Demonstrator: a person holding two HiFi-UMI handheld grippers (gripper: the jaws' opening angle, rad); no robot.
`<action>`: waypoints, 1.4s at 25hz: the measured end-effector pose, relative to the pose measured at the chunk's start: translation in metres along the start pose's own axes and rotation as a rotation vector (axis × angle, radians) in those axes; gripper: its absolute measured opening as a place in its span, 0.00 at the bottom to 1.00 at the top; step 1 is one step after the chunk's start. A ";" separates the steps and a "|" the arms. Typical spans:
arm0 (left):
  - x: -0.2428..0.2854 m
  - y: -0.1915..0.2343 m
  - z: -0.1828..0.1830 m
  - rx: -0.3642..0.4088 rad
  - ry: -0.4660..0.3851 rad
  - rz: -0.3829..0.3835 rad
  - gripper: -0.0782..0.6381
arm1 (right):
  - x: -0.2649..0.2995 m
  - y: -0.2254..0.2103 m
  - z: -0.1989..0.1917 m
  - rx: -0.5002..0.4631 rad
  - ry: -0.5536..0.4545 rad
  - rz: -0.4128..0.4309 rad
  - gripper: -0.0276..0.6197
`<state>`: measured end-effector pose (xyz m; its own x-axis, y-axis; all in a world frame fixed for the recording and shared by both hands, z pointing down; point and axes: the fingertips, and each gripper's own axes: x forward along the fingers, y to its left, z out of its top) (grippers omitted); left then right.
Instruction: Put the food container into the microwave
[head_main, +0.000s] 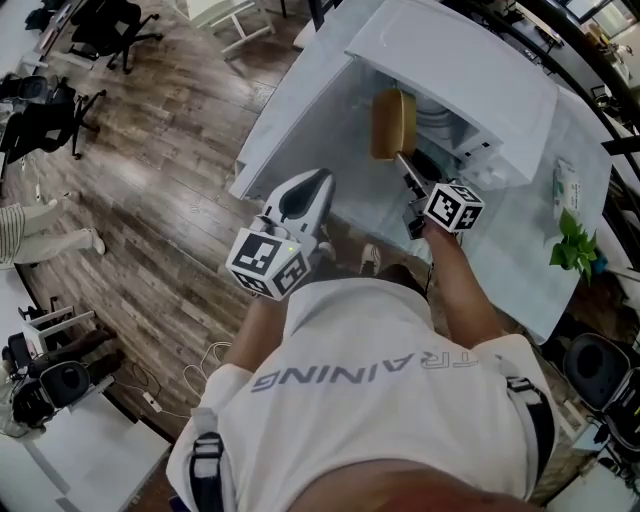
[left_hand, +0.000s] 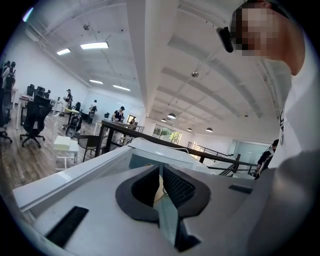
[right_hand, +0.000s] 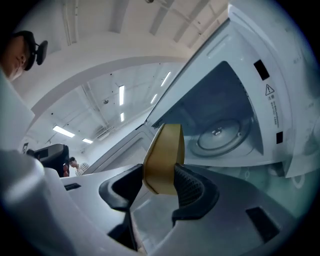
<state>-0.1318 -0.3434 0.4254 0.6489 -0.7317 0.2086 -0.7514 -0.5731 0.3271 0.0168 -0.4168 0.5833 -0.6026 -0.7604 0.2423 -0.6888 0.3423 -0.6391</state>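
A tan, flat food container (head_main: 393, 122) hangs edge-up in front of the open white microwave (head_main: 470, 60), and my right gripper (head_main: 400, 152) is shut on its near edge. In the right gripper view the container (right_hand: 164, 155) sits pinched between the two black pads (right_hand: 187, 185), with the microwave's cavity and glass turntable (right_hand: 220, 135) just beyond it. The microwave door (head_main: 300, 110) stands swung open to the left. My left gripper (head_main: 322, 182) hovers low beside that door, its jaws shut with nothing in them; its own view (left_hand: 160, 172) looks over the microwave's white top.
The microwave stands on a white table (head_main: 575, 200) with a small green plant (head_main: 572, 245) and a packet (head_main: 565, 185) at the right. Office chairs (head_main: 110, 25) and wood floor lie to the left. A warning label (right_hand: 270, 90) marks the microwave's front frame.
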 end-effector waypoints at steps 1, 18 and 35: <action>0.001 0.000 -0.001 0.000 0.005 -0.003 0.18 | 0.003 -0.004 0.002 0.011 -0.012 -0.008 0.37; 0.016 0.006 -0.008 0.049 0.055 -0.019 0.18 | 0.039 -0.045 0.041 0.083 -0.156 -0.098 0.37; 0.023 0.017 -0.009 0.027 0.078 -0.021 0.18 | 0.078 -0.091 0.072 0.100 -0.284 -0.202 0.37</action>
<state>-0.1282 -0.3668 0.4442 0.6713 -0.6891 0.2731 -0.7396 -0.5986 0.3076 0.0614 -0.5465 0.6080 -0.3130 -0.9348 0.1677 -0.7314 0.1246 -0.6705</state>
